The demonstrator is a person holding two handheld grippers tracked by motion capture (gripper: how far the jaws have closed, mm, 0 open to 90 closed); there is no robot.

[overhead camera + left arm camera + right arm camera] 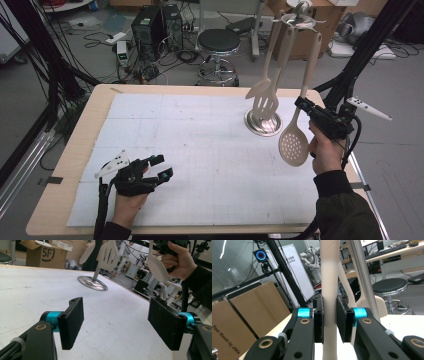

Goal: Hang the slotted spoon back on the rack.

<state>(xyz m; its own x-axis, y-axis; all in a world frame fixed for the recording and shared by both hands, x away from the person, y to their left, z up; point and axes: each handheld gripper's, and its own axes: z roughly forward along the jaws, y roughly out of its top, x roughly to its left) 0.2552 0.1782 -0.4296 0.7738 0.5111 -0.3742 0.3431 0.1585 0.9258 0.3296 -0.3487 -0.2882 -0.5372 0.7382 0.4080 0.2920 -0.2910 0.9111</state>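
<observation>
A metal utensil rack stands on a round base [262,123] at the back right of the white mat [200,150]. A beige slotted turner [266,102] and a second beige utensil [256,90] hang from its top ring [300,19]. My right gripper [303,103] is shut on the handle [329,277] of a beige perforated skimmer [293,145], which hangs bowl down above the mat. The handle's top reaches up near the ring; I cannot tell whether it is hooked there. At the front left my left gripper [161,168] rests on the mat, open, with nothing between its pads [72,322].
The black frame poles [361,55] rise just right of the rack. Behind the table stand a stool [218,42], computer towers [150,25] and cardboard boxes [46,255]. The table's wooden edge [80,145] borders the mat.
</observation>
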